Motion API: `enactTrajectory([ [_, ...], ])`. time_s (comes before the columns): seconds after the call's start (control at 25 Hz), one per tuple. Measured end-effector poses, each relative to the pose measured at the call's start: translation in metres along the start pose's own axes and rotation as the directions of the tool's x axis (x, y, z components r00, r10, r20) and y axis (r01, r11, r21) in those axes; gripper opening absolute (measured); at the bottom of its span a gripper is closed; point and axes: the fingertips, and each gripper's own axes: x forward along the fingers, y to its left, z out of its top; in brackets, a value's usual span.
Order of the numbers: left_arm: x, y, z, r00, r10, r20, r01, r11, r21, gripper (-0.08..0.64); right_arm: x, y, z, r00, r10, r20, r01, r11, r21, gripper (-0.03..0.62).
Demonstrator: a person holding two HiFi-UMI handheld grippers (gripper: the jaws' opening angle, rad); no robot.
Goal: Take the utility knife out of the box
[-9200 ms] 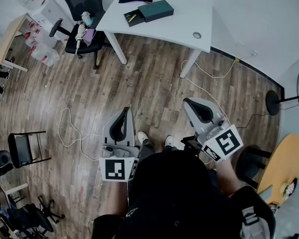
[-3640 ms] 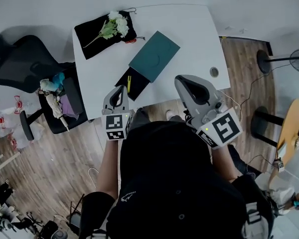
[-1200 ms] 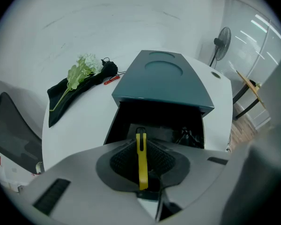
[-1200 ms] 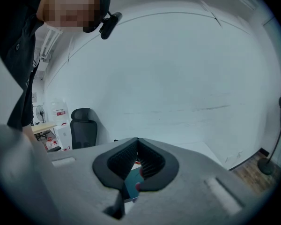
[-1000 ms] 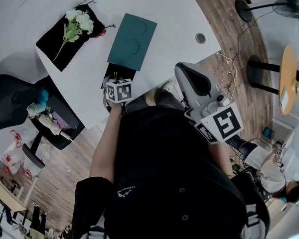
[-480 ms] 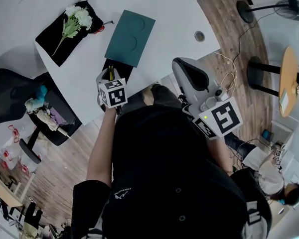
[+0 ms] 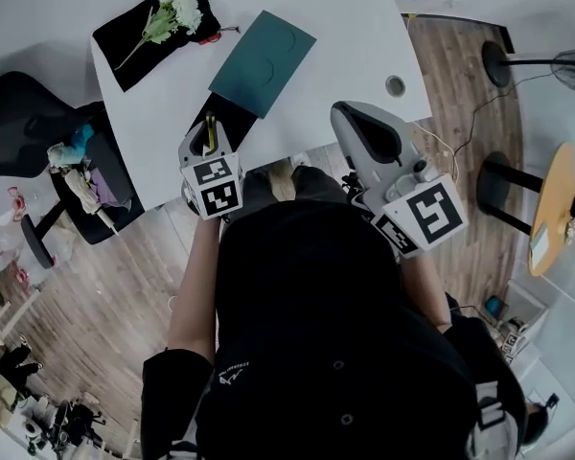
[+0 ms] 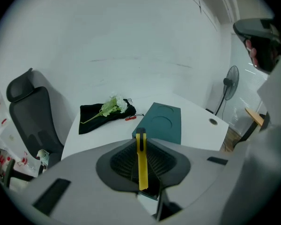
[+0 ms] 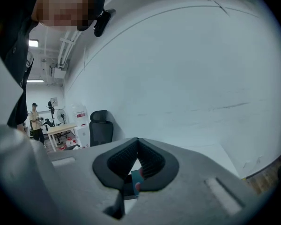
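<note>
– two pads of the left gripper (image 8: 141,142) pinch the yellow utility knife (image 8: 141,165) between them; it runs lengthwise along the jaws, its dark end poking just past the tips
– how far apart are they?
– only as wide as the knife's thin body; both pads press on it
– and the box?
– its open black tray (image 7: 228,121) sits at the near edge of the white table (image 7: 364,27), just under that gripper in the head view; the teal lid (image 7: 262,51) lies just beside it; the knife touches neither
– the right gripper (image 9: 138,142)?
– its tips meet with nothing between them; it hangs by the table's near edge, well apart from the knife
</note>
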Motion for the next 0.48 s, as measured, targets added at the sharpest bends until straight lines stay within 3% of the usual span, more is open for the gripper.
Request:
enactTrajectory([
  [0.24, -0.05, -0.013, 0.014, 0.99, 0.108, 0.087, -0.103, 0.993, -0.058, 0.063, -0.013, -0.007, 0.001, 0.992, 0.124, -0.004, -0.125, 0.992, -0.024, 0.005],
  [0.48, -0.088, -0.026, 0.014, 0.969, 0.203, 0.14, -0.179, 0.969, -0.169, 0.063, -0.027, -0.012, 0.001, 0.974, 0.227, -0.012, -0.227, 0.972, -0.055, 0.005],
])
